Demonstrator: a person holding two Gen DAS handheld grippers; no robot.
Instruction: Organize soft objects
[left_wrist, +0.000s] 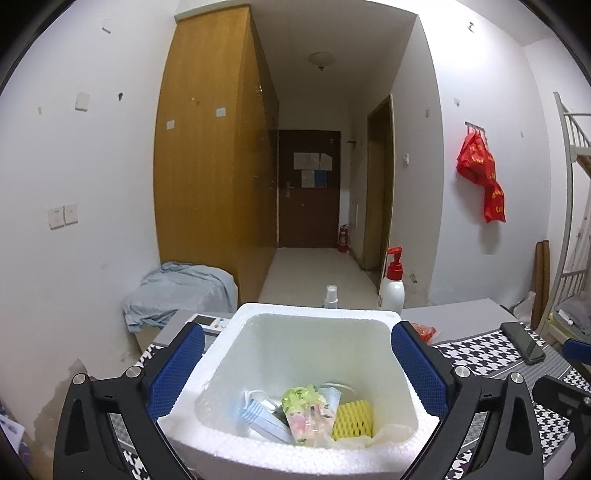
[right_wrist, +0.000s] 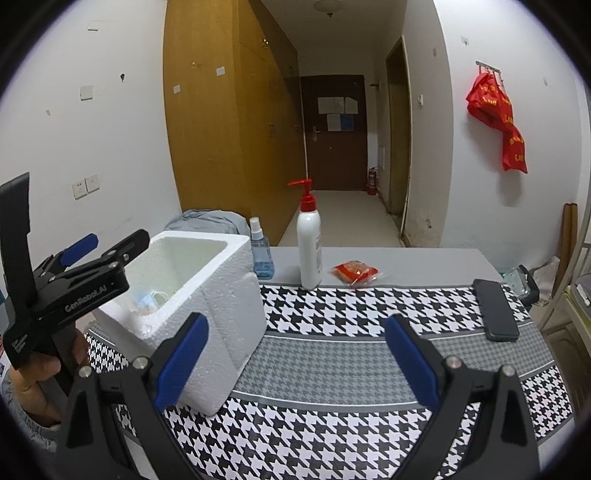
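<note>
A white foam box (left_wrist: 314, 314) stands on the houndstooth cloth; it also shows in the right wrist view (right_wrist: 229, 295). Inside lie blue face masks (left_wrist: 258, 413), a green and pink plastic packet (left_wrist: 306, 410), a yellow foam net (left_wrist: 351, 419) and a cream bag (left_wrist: 391, 432). My left gripper (left_wrist: 297, 350) is open and empty above the box, its blue pads outside both side walls. It also shows in the right wrist view (right_wrist: 107, 247). My right gripper (right_wrist: 295, 343) is open and empty over the cloth, right of the box. A red packet (right_wrist: 354, 271) lies at the table's back.
A white pump bottle with a red top (right_wrist: 309, 240) and a small blue spray bottle (right_wrist: 260, 254) stand behind the box. A black phone (right_wrist: 495, 308) lies at the right on the cloth (right_wrist: 332, 365). A remote (left_wrist: 210, 321) lies left of the box.
</note>
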